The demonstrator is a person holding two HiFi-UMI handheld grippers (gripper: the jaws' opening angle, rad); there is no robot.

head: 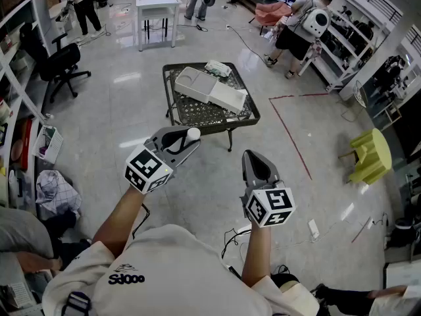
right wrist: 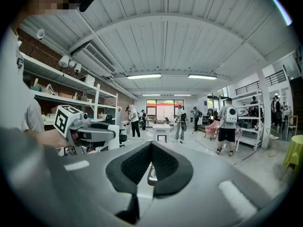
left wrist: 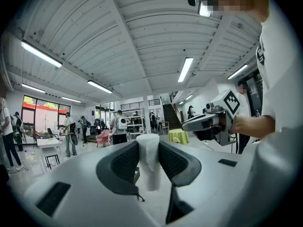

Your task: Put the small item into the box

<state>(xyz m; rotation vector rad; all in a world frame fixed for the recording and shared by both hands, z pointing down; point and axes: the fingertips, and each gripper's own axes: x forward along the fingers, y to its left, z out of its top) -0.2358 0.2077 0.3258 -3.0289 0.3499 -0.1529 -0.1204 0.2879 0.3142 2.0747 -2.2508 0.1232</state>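
A small white cylinder (head: pixel 193 134) is pinched between the pads of my left gripper (head: pixel 187 139), held in the air short of the table. In the left gripper view the cylinder (left wrist: pixel 148 150) stands upright between the two black pads of the left gripper (left wrist: pixel 149 167). The white box (head: pixel 210 88) lies tilted on the black mesh table (head: pixel 191 112) farther ahead. My right gripper (head: pixel 255 159) hangs to the right, jaws together with nothing in them; the right gripper view shows its pads (right wrist: pixel 166 164) meeting at the tip.
A crumpled white packet (head: pixel 218 68) lies on the table behind the box. A black office chair (head: pixel 56 61) and shelves stand at left, a yellow stool (head: pixel 370 155) at right. Red tape (head: pixel 289 137) marks the floor. People stand at the back.
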